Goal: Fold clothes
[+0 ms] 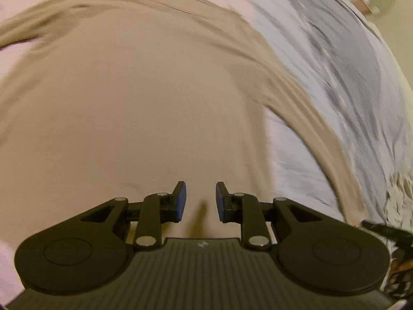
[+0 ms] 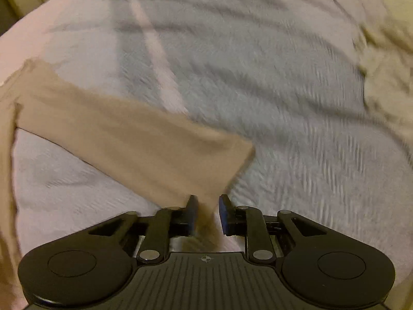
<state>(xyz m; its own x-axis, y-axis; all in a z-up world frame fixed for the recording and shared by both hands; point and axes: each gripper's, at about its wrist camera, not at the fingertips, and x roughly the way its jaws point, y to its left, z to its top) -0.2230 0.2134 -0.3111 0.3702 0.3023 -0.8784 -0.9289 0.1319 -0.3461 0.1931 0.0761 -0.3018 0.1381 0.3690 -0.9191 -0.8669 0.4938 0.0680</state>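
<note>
Dim warm indoor light — motion blur across both views, fisheye bending at edges.

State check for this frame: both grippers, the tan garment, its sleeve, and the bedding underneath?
left gripper: open, empty, over the shirt body.
right gripper: open, sleeve cuff edge between the pads, not clamped.
tan shirt: spread flat, unfolded, lightly wrinkled near the top.
sleeve: stretched out sideways, not folded in.
bedsheet: rumpled, light-coloured, under the shirt.
</note>
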